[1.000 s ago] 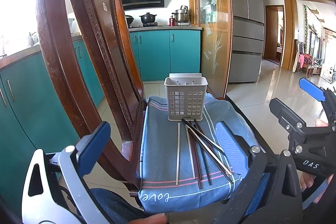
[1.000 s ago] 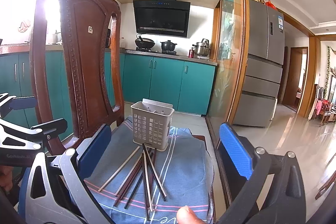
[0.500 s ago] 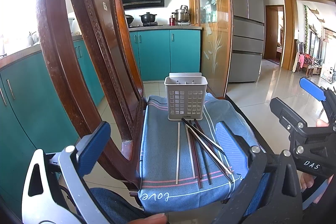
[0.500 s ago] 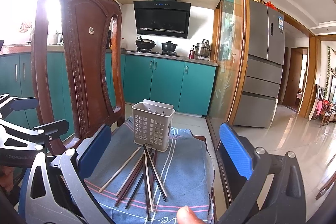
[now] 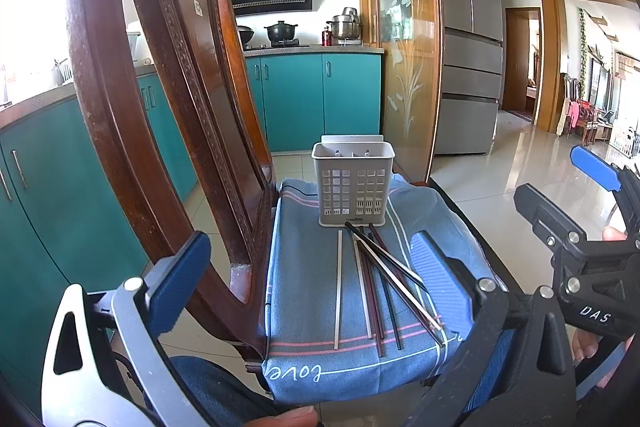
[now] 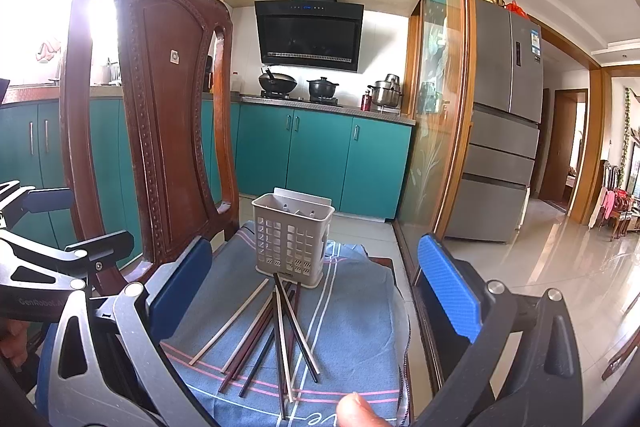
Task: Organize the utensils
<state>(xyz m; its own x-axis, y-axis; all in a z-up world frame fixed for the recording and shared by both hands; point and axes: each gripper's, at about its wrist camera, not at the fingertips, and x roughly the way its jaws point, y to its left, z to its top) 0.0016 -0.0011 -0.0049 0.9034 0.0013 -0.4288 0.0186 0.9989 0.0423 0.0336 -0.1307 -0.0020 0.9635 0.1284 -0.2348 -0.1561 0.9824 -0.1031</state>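
Chopsticks [image 5: 376, 283] loose before basket [image 5: 353, 183], left claw [image 5: 312, 283] wide, right claw [image 6: 316, 287] wide, both empty

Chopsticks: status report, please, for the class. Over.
Left gripper open, empty. Right gripper open, empty. Chopsticks loose on blue cloth, in front of empty basket. Nothing in the way.

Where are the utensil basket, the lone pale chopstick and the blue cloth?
utensil basket [image 5: 353, 187], left wrist view, front perforated wall.
lone pale chopstick [image 5: 339, 291], left wrist view, mid-shaft.
blue cloth [image 6: 352, 323], right wrist view, bare right part.
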